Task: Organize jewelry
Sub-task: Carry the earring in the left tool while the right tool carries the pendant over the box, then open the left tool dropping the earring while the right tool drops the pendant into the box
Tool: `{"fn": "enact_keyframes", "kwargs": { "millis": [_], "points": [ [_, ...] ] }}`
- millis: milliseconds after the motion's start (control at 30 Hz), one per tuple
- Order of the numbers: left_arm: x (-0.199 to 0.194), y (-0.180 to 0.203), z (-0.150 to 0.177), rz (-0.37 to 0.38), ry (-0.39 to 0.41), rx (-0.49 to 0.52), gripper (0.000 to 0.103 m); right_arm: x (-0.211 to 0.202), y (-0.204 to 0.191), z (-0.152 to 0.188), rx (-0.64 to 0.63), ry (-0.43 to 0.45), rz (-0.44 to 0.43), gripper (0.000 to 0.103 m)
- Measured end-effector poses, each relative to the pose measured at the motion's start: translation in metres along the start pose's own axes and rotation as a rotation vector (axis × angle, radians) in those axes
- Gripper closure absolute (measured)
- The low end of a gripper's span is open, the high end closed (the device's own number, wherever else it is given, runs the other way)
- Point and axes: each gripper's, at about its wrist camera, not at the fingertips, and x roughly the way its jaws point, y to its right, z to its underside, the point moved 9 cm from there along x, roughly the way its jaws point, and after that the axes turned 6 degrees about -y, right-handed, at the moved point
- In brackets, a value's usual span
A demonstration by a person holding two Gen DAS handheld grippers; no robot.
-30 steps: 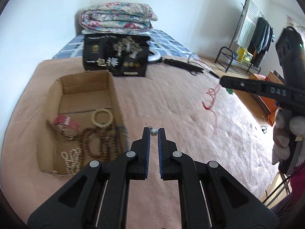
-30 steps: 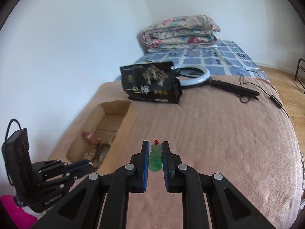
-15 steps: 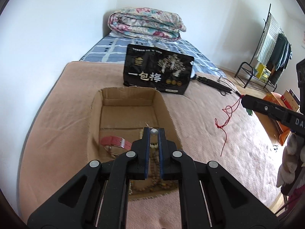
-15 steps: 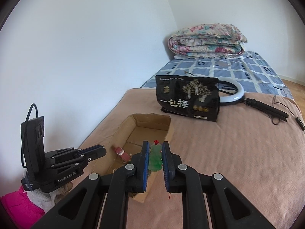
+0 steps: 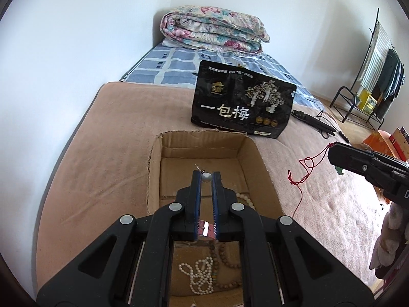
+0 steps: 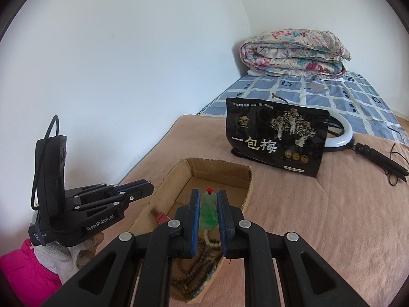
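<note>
Left gripper (image 5: 206, 177) pinches a silver bead (image 5: 206, 177); right gripper (image 6: 208, 203) clamps a green pendant (image 6: 208, 213). Box (image 5: 202, 142) lies below both.

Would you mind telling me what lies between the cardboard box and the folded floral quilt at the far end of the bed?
A black snack bag stands between the cardboard box and the floral quilt, just behind the box; the left wrist view shows it best.

Cardboard box (image 5: 251, 153) lay on the blanket-covered bed (image 5: 107, 158), bead necklaces (image 5: 202, 277) and a bracelet (image 5: 246, 199) inside its near end, printed bag (image 5: 242, 102) stood just behind the box, folded quilt (image 5: 212, 30) farther back by the wall, clothes rack (image 5: 370, 76) off right.
</note>
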Motion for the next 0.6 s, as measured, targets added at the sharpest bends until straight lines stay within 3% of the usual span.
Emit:
{"fn": "enact_keyframes", "kwargs": {
  "millis": [500,600],
  "points": [
    [0.024,-0.015,-0.001,-0.023,-0.038,-0.011,0.097,0.053,0.001,0.005,0.005,-0.063,-0.012,0.092],
    [0.024,-0.016,0.000,-0.022,-0.042,-0.017,0.097,0.058,0.003,0.008,0.008,-0.076,-0.006,0.088]
  ]
}}
